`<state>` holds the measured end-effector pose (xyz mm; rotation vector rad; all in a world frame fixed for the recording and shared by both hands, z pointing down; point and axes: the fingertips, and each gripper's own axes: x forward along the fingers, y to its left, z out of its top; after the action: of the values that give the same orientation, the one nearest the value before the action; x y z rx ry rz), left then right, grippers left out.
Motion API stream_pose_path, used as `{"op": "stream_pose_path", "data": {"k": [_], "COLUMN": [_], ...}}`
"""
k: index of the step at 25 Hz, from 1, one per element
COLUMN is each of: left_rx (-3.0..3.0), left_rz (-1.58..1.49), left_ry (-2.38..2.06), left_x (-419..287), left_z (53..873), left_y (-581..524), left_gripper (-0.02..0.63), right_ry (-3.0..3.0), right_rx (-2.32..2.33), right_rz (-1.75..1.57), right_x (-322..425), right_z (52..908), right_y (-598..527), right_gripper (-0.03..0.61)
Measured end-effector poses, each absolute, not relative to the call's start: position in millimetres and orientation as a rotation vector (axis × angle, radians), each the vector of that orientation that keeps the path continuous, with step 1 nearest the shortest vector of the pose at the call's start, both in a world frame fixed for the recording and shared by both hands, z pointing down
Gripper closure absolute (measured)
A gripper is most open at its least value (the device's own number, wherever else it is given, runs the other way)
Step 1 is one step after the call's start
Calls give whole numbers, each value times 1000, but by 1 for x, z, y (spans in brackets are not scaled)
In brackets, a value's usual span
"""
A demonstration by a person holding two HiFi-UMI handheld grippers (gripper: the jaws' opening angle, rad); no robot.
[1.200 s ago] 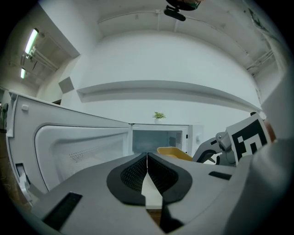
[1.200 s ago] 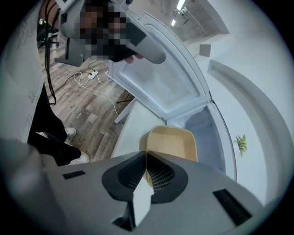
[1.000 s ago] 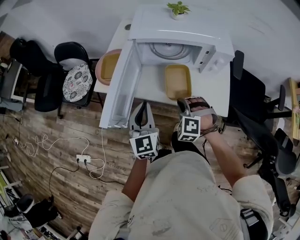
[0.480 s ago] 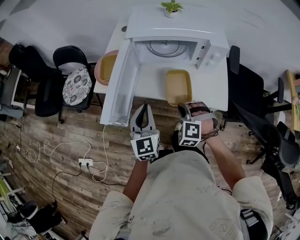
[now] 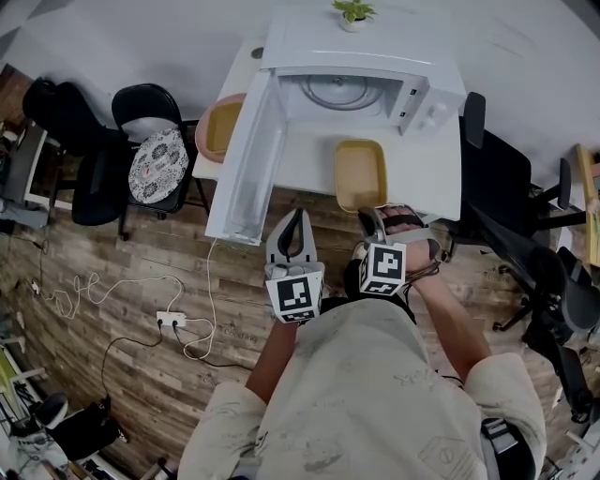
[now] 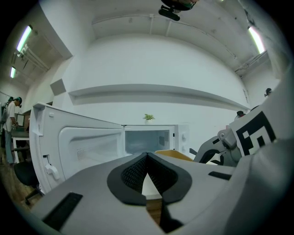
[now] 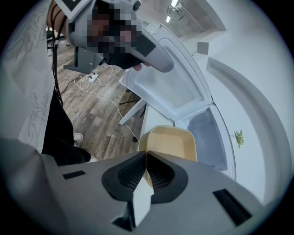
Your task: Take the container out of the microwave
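Note:
The white microwave [image 5: 361, 58] stands on a white table [image 5: 305, 169], its door [image 5: 248, 164] swung open to the left and its cavity [image 6: 147, 141] empty. A shallow yellow container [image 5: 360, 169] lies on the table in front of it, close to the near edge. My right gripper [image 5: 373, 217] is shut on the container's near rim; in the right gripper view the rim of the container [image 7: 170, 142] runs into the closed tips of the right gripper [image 7: 146, 153]. My left gripper [image 5: 294, 217] hovers off the table's near edge, level, shut and holding nothing, and its tips [image 6: 147, 155] meet.
A pink dish with a yellow tray [image 5: 220, 127] sits behind the open door at the table's left. A chair with a patterned cushion [image 5: 155, 164] stands left, black office chairs [image 5: 502, 187] right. A power strip and cables [image 5: 169, 321] lie on the wood floor. A small plant [image 5: 353, 13] tops the microwave.
The yellow container has slid away from the microwave toward the table's near edge, together with my right gripper. The left gripper has drawn back a little.

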<state>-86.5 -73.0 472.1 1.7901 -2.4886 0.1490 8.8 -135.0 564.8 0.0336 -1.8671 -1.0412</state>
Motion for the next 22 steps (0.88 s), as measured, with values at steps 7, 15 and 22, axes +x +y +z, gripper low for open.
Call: {"op": "stream_pose_path", "data": {"k": [7,15,22], "left_rx": [1774,1766,1775], "left_rz": [146,169,185], "left_ry": [-2521,-2539,-2587], "left_x": [-89,-94,-102], "left_z": [468,463,450], "left_y": [-68,-63,-65], "left_gripper": [606,606,606], "right_ry": [-1862,-1838,-1832], "right_rx": [35,28,38], "right_rz": [-1070,-1130,-1193], "right_x": [6,8,-2], "right_z": [556,544,527], "right_y": [-134,-133,-133], "right_gripper": [552,552,552]}}
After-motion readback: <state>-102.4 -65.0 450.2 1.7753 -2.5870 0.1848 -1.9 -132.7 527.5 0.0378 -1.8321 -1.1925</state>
